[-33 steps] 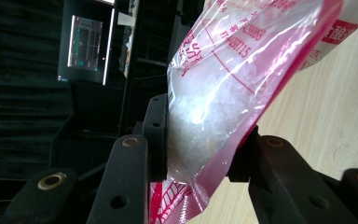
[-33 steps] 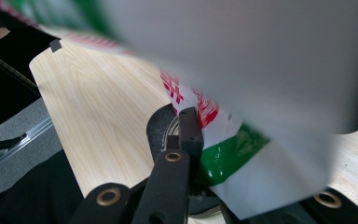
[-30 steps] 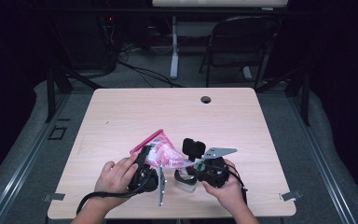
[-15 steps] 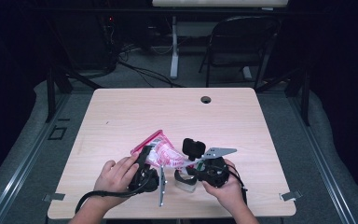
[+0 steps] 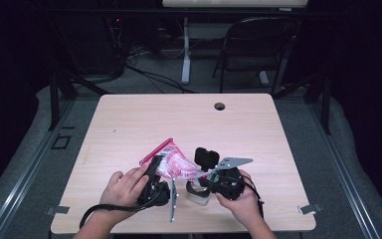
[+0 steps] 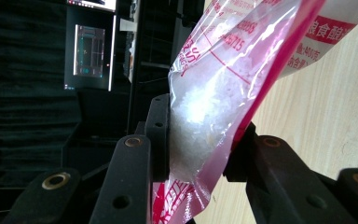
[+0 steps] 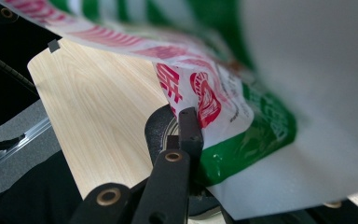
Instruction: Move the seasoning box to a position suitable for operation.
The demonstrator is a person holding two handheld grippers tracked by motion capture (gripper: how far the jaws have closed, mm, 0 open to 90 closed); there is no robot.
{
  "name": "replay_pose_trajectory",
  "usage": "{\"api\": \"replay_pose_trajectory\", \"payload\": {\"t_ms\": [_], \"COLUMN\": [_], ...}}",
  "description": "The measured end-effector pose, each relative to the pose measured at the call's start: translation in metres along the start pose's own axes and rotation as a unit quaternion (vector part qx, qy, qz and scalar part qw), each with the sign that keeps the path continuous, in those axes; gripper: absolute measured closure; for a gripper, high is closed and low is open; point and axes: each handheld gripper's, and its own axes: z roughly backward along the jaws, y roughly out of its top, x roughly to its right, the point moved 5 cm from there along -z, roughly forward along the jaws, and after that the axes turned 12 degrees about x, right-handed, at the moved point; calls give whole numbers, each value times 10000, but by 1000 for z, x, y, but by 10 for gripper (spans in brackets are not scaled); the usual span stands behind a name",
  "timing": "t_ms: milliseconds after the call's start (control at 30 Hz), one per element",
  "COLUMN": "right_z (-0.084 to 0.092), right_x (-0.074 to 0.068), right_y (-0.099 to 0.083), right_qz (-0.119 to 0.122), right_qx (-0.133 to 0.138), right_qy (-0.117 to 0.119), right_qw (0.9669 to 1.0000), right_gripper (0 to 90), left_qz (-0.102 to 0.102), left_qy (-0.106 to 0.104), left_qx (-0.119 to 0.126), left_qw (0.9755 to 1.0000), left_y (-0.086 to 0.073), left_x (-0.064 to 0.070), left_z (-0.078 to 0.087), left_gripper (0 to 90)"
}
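Little is changed against the earlier high view frames: both hands are seen at the same spots in the lower middle of the frame, and the bag is lying as before.

The clear plastic bag (image 5: 171, 162) with pink-red print and a pink seal strip is found low of centre in the high view, on the pale wood table (image 5: 129, 119), between the two hands. White granular contents are visible through it in the left gripper view (image 6: 205, 102).

The left gripper (image 5: 155, 172) is held at lower left of centre, the left hand (image 5: 124, 186) wrapped around its body. In the left gripper view the bag is clamped between the two black jaws, pressed from both sides at mid-frame. No clear change in the jaw gap is seen between frames.

The right gripper (image 5: 199, 174) is held just right of the bag by the right hand (image 5: 241, 201). In the right gripper view its jaws are seen closed together at lower centre, nipping the edge of a red-and-green printed part of the bag (image 7: 214, 116). A small clear container (image 5: 197, 195) is noted on the table just below the bag, touching the right gripper's side.
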Motion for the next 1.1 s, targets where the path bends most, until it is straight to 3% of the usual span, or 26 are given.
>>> {"api": "replay_pose_trajectory", "payload": {"t_ms": [533, 1100], "right_z": [-1, -1], "right_x": [0, 0], "right_y": [0, -1], "right_qz": [18, 12], "right_qx": [-23, 10], "right_qy": [0, -67], "right_qw": [10000, 10000], "right_gripper": [900, 900], "left_qz": [-261, -361], "left_qy": [131, 50], "left_qx": [39, 30], "left_qw": [9996, 9993], "left_y": [6, 12], "left_x": [-2, -4], "left_z": [6, 9], "left_gripper": [704, 709]}}
